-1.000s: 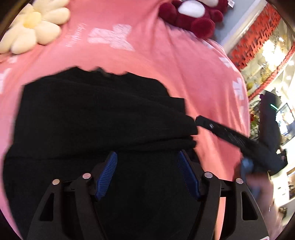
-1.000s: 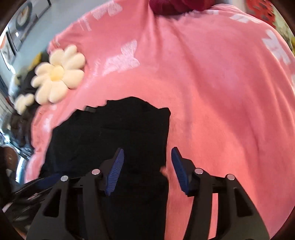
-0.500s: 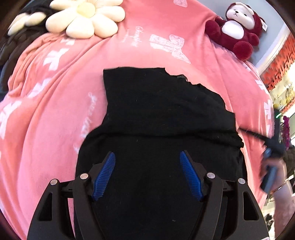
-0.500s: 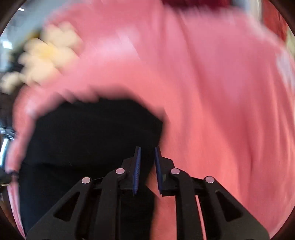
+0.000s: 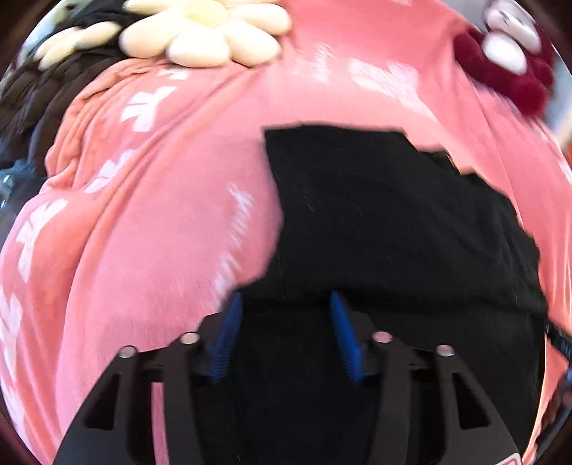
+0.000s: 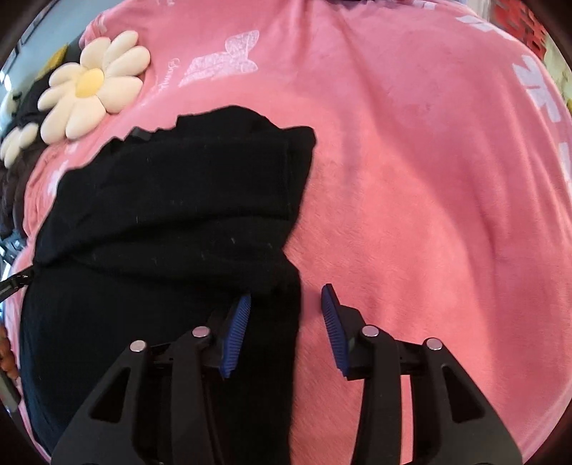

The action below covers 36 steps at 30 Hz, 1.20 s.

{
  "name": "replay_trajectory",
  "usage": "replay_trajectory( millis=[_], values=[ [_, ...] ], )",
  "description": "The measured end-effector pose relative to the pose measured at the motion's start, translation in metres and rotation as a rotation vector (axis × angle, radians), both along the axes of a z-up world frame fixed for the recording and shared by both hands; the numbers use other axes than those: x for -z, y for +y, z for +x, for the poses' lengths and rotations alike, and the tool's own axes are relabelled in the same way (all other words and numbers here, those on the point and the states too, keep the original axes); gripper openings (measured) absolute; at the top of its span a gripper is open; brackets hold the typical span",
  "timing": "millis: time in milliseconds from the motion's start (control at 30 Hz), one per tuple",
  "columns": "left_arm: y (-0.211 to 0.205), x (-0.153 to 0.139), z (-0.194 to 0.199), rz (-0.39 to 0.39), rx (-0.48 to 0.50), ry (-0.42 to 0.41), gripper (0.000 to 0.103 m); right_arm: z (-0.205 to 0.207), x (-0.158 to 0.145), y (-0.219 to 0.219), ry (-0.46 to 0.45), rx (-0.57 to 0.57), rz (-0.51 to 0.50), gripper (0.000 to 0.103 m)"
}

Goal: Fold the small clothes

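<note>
A black garment lies on a pink blanket, its far part doubled over in a thick fold. My left gripper points down at the garment's near left edge. Its jaws are closing, with black cloth between the blue pads, and I see no pinch. In the right wrist view the same garment fills the left half. My right gripper straddles its right edge. The left pad is over cloth and the right pad over bare blanket, with a clear gap between them.
A cream flower cushion lies at the blanket's far left. A dark red and white plush toy sits at the far right. Dark clothes are piled beyond the blanket's left edge.
The left gripper slid from over the garment's middle to its left edge and its jaws narrowed. The right jaws, nearly together half a second ago, stand wider apart now.
</note>
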State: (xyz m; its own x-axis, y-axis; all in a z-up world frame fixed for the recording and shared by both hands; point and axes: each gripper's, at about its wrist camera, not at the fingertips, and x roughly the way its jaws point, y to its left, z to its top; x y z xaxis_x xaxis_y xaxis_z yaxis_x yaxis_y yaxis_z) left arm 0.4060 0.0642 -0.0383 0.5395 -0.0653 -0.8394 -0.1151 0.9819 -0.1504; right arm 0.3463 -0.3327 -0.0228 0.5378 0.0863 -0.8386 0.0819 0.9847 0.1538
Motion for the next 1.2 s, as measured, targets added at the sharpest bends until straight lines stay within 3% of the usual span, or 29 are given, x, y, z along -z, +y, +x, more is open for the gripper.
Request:
replay_trajectory(
  millis=[67,100,167,233,267,300,433,533,733,933,1100,1200],
  values=[
    [0.006,-0.003,0.009,0.059,-0.051,-0.014,0.030,-0.001,-0.008,-0.005,-0.053,0.045,0.045,0.014],
    [0.015,-0.001,0.013,0.046,-0.091,-0.010,0.033,-0.001,-0.004,-0.010,-0.059,0.069,0.067,0.014],
    [0.030,0.007,0.016,-0.016,-0.136,0.009,0.039,0.005,0.016,-0.012,0.014,0.062,0.051,0.016],
    [0.034,0.003,0.012,0.009,-0.131,-0.012,0.046,-0.004,0.011,-0.015,-0.007,0.072,0.048,0.024],
    [0.037,0.000,0.008,0.000,-0.133,-0.013,0.048,-0.008,0.007,-0.015,-0.003,0.081,0.044,0.032],
    [0.041,-0.004,0.002,-0.030,-0.136,-0.017,0.049,-0.019,-0.001,-0.017,-0.020,0.081,0.057,0.032],
    [0.055,-0.020,-0.042,-0.147,-0.094,-0.047,0.052,-0.067,-0.016,-0.017,-0.039,0.049,0.057,0.038],
    [0.064,-0.019,-0.091,-0.248,-0.037,0.001,0.063,-0.117,-0.017,-0.017,-0.007,0.038,0.066,0.052],
    [0.058,-0.008,-0.182,-0.281,0.054,0.108,0.067,-0.222,-0.009,-0.019,0.106,0.045,0.084,0.060],
    [0.071,0.016,-0.240,-0.356,-0.012,0.226,0.070,-0.278,0.010,-0.015,0.190,0.084,0.178,0.063],
    [0.061,0.018,-0.255,-0.302,0.021,0.234,0.071,-0.285,0.023,-0.006,0.205,0.114,0.193,0.074],
    [0.054,0.018,-0.256,-0.270,0.034,0.232,0.068,-0.286,0.024,-0.007,0.192,0.156,0.218,0.074]
  ],
)
